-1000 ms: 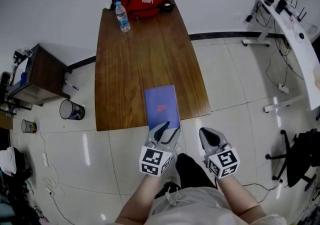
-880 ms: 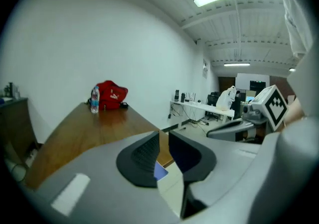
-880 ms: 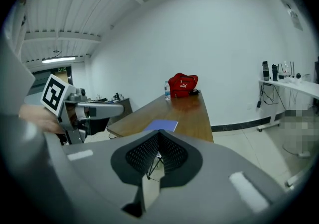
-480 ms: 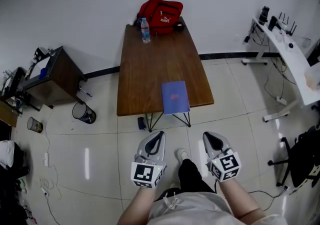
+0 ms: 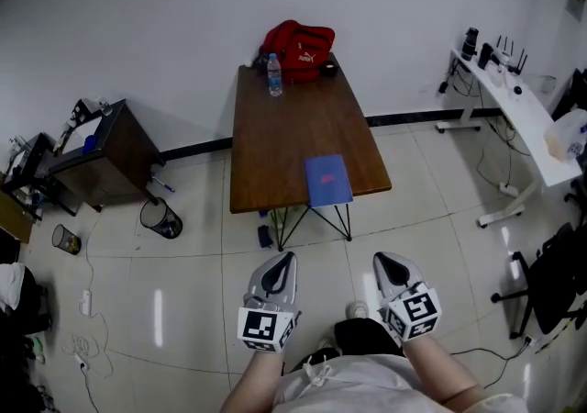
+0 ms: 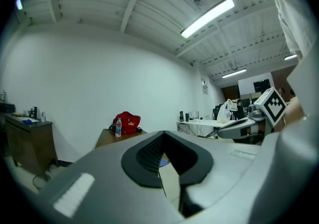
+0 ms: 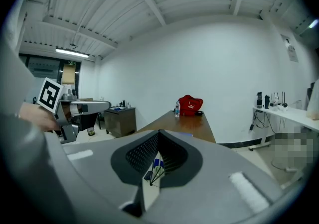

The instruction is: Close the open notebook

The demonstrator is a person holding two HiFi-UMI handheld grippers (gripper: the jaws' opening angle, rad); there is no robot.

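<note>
Table (image 5: 284,136) of brown wood stands lengthwise ahead of the person, one short end against the white wall. Notebook (image 5: 327,180) lies shut on it, blue cover up, at the near right corner, its near edge at the table's front edge. Red bag (image 5: 299,41) sits at the far end, with a water bottle (image 5: 273,75) upright just beside it on the left. Dark cabinet (image 5: 101,154) and a bin (image 5: 158,217) stand left of the table; a white desk (image 5: 514,117) and a black chair (image 5: 550,283) stand to the right.

Tiled floor (image 5: 404,218) lies between the grippers and the table. Left gripper (image 5: 284,260) and right gripper (image 5: 385,262) are held side by side, close to the body, pointing at the table and well apart from the notebook. Both pairs of jaws are pressed together, pinching nothing.
</note>
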